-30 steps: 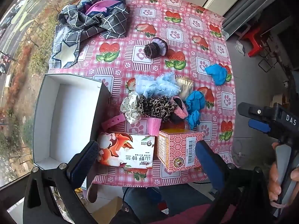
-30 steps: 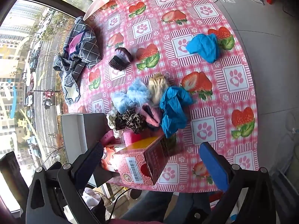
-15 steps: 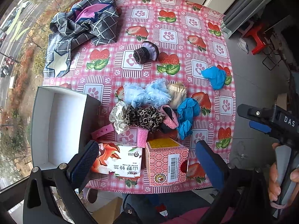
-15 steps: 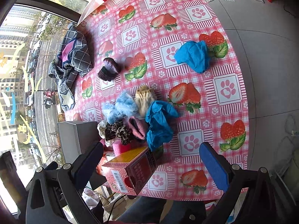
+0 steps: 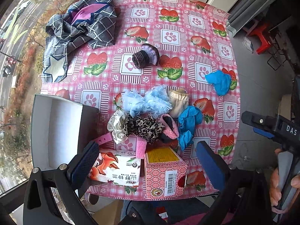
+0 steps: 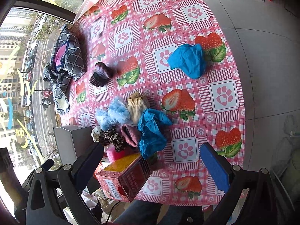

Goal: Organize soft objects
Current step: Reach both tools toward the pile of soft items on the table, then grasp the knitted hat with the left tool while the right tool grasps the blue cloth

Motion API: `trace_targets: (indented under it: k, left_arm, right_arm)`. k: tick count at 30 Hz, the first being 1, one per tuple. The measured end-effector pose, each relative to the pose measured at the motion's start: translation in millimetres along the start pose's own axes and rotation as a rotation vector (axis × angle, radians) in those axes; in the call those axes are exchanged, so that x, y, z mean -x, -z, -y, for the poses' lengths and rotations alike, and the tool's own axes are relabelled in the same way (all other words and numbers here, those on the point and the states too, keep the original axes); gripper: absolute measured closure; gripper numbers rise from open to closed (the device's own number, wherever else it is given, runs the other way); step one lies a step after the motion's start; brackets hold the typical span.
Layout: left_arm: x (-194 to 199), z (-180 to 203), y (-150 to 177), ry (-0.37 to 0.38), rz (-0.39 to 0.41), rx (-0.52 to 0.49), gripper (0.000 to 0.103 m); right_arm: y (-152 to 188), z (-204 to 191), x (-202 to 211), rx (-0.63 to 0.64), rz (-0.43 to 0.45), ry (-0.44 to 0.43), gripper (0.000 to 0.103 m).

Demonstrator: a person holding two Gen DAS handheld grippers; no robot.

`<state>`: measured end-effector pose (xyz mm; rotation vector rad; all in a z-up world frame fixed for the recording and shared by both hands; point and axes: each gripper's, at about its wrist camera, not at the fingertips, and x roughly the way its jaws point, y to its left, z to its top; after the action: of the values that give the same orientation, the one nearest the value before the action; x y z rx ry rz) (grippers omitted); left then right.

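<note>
Both grippers hover above the near edge of the worktop (image 5: pixel 187 28), covered by a pink checked cloth with strawberries and paw prints. The left gripper (image 5: pixel 148 161) has its fingers spread wide, holding nothing; the right gripper (image 6: pixel 151 166) likewise stands wide and empty.

Only the left wrist view shows the inside of the open white cardboard box (image 5: pixel 56 131), the white tissue pack with orange print (image 5: pixel 118 168) and the person's hand (image 5: pixel 281 180) on the right gripper's handle. The right wrist view shows only the box's outer wall.

Soft things lie heaped mid-worktop: one fluffy light-blue piece (image 5: pixel 148 101), one beige sock (image 5: pixel 178 102), one leopard-print scrunchie (image 5: pixel 144 127), one white dotted scrunchie (image 5: pixel 116 123), one pink sock (image 5: pixel 169 127). Two crumpled blue cloths show, one at the heap (image 6: pixel 151 131), one well apart (image 6: pixel 187 61). One pink patterned carton (image 5: pixel 165 172) stands nearest.
</note>
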<state>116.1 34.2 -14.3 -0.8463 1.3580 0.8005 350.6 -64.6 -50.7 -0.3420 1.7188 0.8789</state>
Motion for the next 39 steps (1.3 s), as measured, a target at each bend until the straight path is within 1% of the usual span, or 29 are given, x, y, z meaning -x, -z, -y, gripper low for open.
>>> trace_targets:
  k: [5, 14, 18, 21, 23, 27, 30, 35, 37, 39]
  left_arm:
    - [-6.5, 1.1, -11.4, -0.002, -0.017, 0.000, 0.000]
    - [-19.4, 2.3, -31.7, -0.019, -0.010, 0.007, 0.000]
    - [-30.1, 2.0, -39.6, -0.011, -0.031, 0.024, 0.000]
    - [-37.2, -0.2, -47.6, -0.001, -0.026, 0.040, 0.000]
    - [-42.5, -0.8, -54.5, 0.009, -0.020, 0.054, 0.000]
    - [-58.3, 0.3, -73.0, 0.018, -0.011, 0.075, 0.000]
    - [-71.3, 3.5, -90.8, -0.002, 0.012, 0.077, 0.000]
    - [-91.6, 9.6, -126.3, -0.054, 0.080, 0.050, 0.000]
    - [-103.7, 10.2, -140.9, -0.077, 0.083, 0.043, 0.000]
    - [-116.5, 9.9, -152.5, -0.085, 0.083, 0.043, 0.000]
  right_arm:
    - [-7.6, 3.4, -6.0, -0.002, -0.014, 0.022, 0.000]
    - [-20.4, 11.1, -18.1, -0.013, -0.048, 0.072, 0.000]
    - [-24.8, 14.0, -25.4, -0.012, -0.056, 0.084, 0.000]
    - [-28.7, 17.0, -31.7, -0.005, -0.060, 0.090, 0.000]
    - [-32.3, 19.9, -36.5, 0.004, -0.062, 0.109, 0.000]
    - [-41.3, 25.6, -51.6, 0.021, -0.075, 0.122, 0.000]
    - [-51.5, 30.6, -60.0, 0.039, -0.056, 0.136, 0.000]
    - [-76.2, 36.9, -66.9, 0.064, 0.028, 0.195, 0.000]
    - [-88.4, 40.3, -73.6, 0.064, 0.044, 0.218, 0.000]
    - [-98.1, 42.3, -81.0, 0.068, 0.057, 0.224, 0.000]
